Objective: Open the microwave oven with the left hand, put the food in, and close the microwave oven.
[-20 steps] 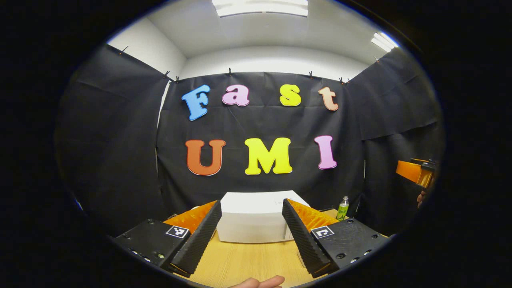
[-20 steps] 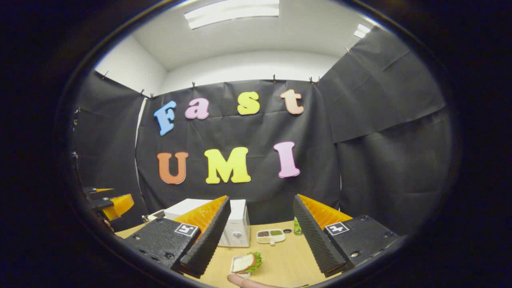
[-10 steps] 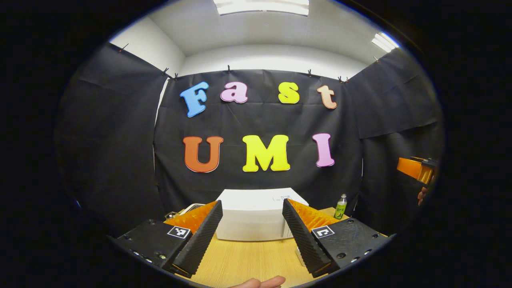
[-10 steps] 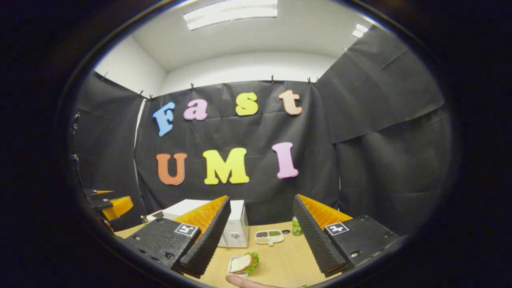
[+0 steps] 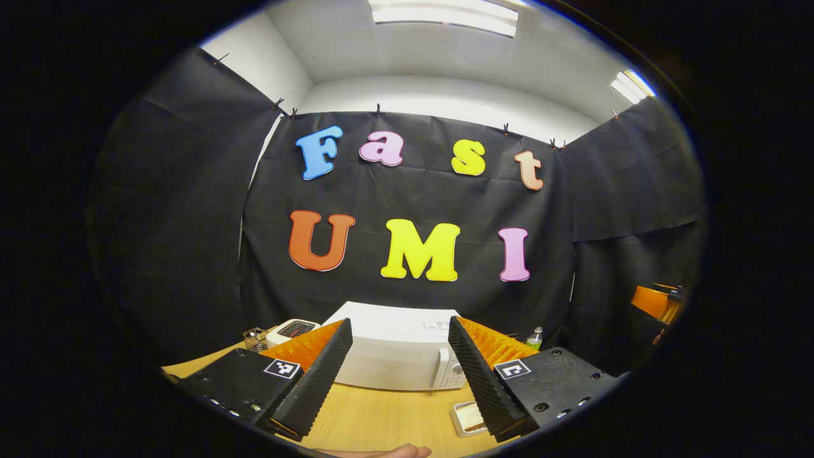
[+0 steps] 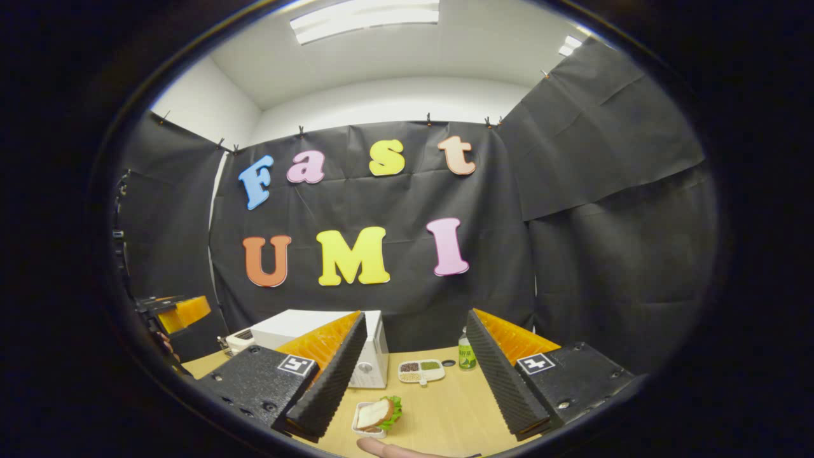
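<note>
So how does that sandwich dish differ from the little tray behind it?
The sandwich dish holds one item: a bread slice with green leaves sticking out. The tray is split into compartments with dark, green and pale fillings. The dish lies nearer the right gripper, just ahead of its fingers; the tray sits farther back, beside the microwave and a green bottle. Both are small, pale and rest flat on the wooden table.

Left gripper [image 5: 397,372] held level, jaws spread wide with nothing between them (a fingertip [image 5: 394,452] peeking in at the lower edge of the left gripper view). Right gripper [image 6: 413,381] likewise level, jaws parted and empty, with a fingertip [image 6: 388,450] showing below it in the right gripper view.
</note>
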Demonstrator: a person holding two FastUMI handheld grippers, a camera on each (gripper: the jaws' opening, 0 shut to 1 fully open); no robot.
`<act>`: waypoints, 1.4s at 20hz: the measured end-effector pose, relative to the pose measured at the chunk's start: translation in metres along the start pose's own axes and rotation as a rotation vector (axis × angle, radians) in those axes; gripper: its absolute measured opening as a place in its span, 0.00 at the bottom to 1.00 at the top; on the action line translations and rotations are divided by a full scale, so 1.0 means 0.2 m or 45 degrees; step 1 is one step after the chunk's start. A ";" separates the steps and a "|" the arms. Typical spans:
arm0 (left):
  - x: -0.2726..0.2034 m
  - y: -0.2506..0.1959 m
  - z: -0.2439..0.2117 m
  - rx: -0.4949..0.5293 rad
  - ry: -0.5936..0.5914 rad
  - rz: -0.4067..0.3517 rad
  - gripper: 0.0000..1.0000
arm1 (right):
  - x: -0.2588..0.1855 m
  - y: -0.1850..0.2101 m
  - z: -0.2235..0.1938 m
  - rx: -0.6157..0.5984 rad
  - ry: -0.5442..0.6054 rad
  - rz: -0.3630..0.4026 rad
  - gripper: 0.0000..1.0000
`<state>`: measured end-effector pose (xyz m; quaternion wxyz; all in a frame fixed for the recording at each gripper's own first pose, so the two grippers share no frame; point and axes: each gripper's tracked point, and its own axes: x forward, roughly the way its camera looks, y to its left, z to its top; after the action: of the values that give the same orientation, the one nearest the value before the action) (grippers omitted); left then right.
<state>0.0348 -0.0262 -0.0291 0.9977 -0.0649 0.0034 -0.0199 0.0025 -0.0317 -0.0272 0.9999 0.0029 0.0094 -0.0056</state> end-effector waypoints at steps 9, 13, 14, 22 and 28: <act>0.59 -0.21 -0.52 0.128 0.112 0.004 0.95 | 0.03 -0.15 -0.12 0.043 0.020 0.004 1.00; 0.84 -0.33 -0.76 0.030 0.121 -0.091 0.95 | 0.04 -0.20 -0.15 0.028 0.007 0.014 1.00; 0.90 -0.36 -0.83 0.000 0.143 -0.101 0.94 | 0.04 -0.21 -0.16 0.019 0.007 0.012 1.00; 1.24 -0.43 -1.37 0.065 0.363 -0.069 0.77 | 0.07 -0.29 -0.27 -0.013 0.037 0.045 1.00; 1.30 -0.42 -1.50 0.135 0.389 0.009 0.63 | 0.08 -0.32 -0.38 -0.040 0.082 0.066 0.91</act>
<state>0.2876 -0.1581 -0.3173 0.9877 -0.0085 0.1541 -0.0263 0.0166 -0.0962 -0.1047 0.9989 -0.0123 0.0415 0.0206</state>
